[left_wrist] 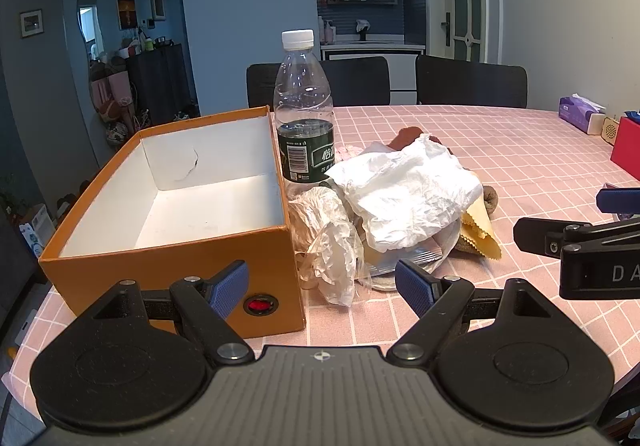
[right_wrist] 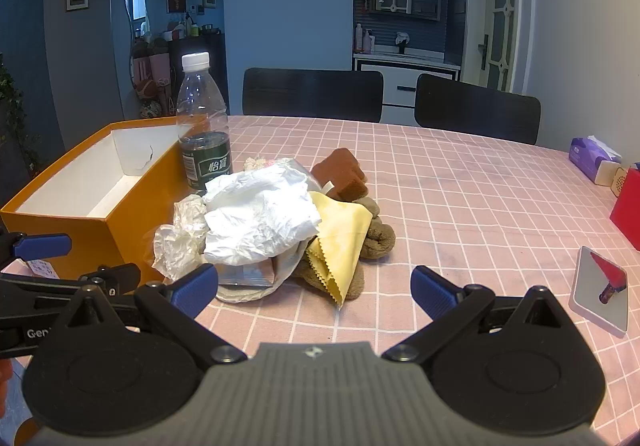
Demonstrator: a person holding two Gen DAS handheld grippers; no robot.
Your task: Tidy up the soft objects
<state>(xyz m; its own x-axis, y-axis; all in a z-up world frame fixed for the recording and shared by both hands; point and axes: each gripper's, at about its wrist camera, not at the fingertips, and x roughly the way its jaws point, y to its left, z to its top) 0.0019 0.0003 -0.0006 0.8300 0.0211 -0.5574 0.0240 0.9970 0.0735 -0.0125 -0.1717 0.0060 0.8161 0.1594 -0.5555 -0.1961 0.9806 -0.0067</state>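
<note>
A heap of soft things lies on the pink checked tablecloth beside an open orange box [left_wrist: 172, 258] [right_wrist: 80, 222] with a bare white inside. On top is a crumpled white tissue [left_wrist: 404, 190] [right_wrist: 260, 218]. Clear plastic gloves [left_wrist: 328, 238] [right_wrist: 180, 238] spill toward the box. A yellow zigzag-edged cloth [left_wrist: 480, 230] [right_wrist: 340, 242] overlies a brown sock [right_wrist: 376, 238], with a brown sponge [right_wrist: 340, 174] behind. My left gripper [left_wrist: 322, 286] is open, just short of the heap. My right gripper [right_wrist: 314, 290] is open too, with the heap beyond its left finger.
A plastic water bottle [left_wrist: 304, 114] [right_wrist: 204, 126] stands upright between the box and the heap. At the right are a purple tissue pack [left_wrist: 580, 112] [right_wrist: 592, 158], a red box [right_wrist: 628, 206] and a small mirror [right_wrist: 600, 286]. Black chairs line the far edge.
</note>
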